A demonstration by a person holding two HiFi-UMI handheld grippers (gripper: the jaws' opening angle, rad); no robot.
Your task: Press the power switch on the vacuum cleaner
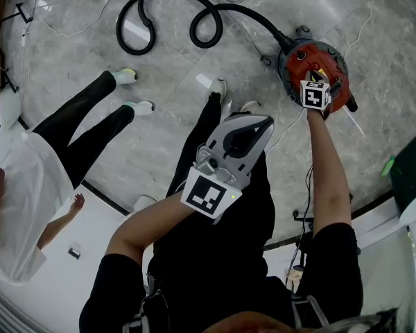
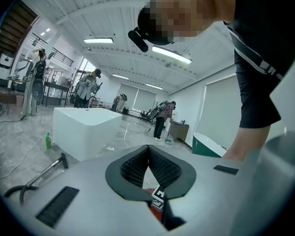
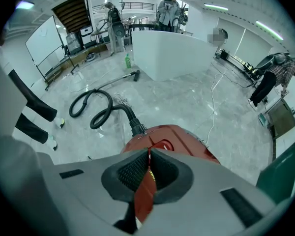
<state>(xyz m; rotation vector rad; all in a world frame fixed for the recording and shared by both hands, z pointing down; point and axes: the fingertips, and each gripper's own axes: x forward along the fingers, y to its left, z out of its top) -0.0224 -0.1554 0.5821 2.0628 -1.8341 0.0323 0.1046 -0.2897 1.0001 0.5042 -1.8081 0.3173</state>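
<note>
The red canister vacuum cleaner (image 1: 299, 56) stands on the marble floor at the upper right, its black hose (image 1: 194, 26) looping away to the left. My right gripper (image 3: 148, 152) hangs shut just above the vacuum's red top (image 3: 187, 139), nothing between its pads; its marker cube (image 1: 315, 94) covers part of the body. A red oval button (image 3: 165, 144) lies just beyond the tips; whether they touch it I cannot tell. My left gripper (image 1: 253, 122) is held near my body, away from the vacuum, jaws shut and empty (image 2: 148, 147).
A person in a white shirt and black trousers (image 1: 69, 130) stands on the left. A large white block (image 3: 172, 53) and a green bottle (image 3: 127, 61) stand beyond the hose. A green tub (image 1: 410, 172) sits at right. Thin cables (image 1: 288, 127) trail over the floor.
</note>
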